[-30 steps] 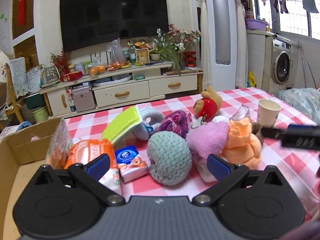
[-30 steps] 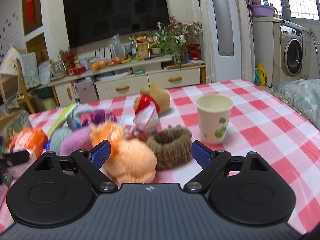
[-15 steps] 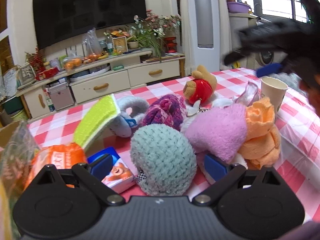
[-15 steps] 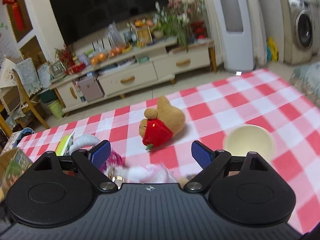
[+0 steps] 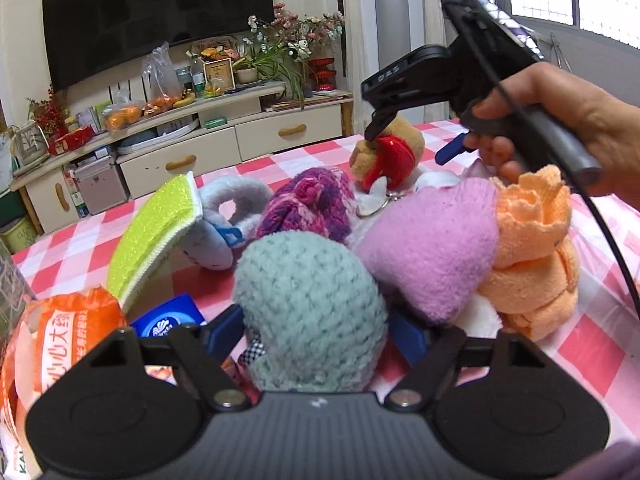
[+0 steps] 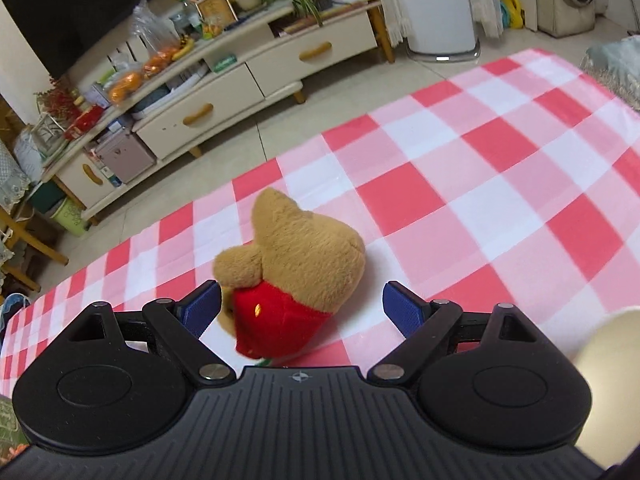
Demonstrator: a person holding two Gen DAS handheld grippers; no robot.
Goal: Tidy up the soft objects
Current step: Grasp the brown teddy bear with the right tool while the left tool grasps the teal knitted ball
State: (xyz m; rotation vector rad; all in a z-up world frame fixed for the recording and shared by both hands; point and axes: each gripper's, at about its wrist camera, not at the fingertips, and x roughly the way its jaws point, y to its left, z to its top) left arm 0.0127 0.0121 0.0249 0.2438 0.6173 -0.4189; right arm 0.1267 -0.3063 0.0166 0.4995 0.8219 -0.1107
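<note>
A red-and-white checked cloth (image 6: 460, 184) covers the bench; behind it stand a cream TV cabinet (image 5: 224, 140) and a dark television (image 5: 156, 20); the left hand-held gripper (image 5: 316, 332), its jaws just closing, brackets a teal knitted ball (image 5: 312, 304), contact unclear; the right hand-held gripper (image 6: 302, 310) gapes wide around a brown plush bear (image 6: 304, 256), unpinched.

Black ribbed tongs (image 6: 302, 306) — blue pads (image 6: 400, 312), silver screws.
</note>
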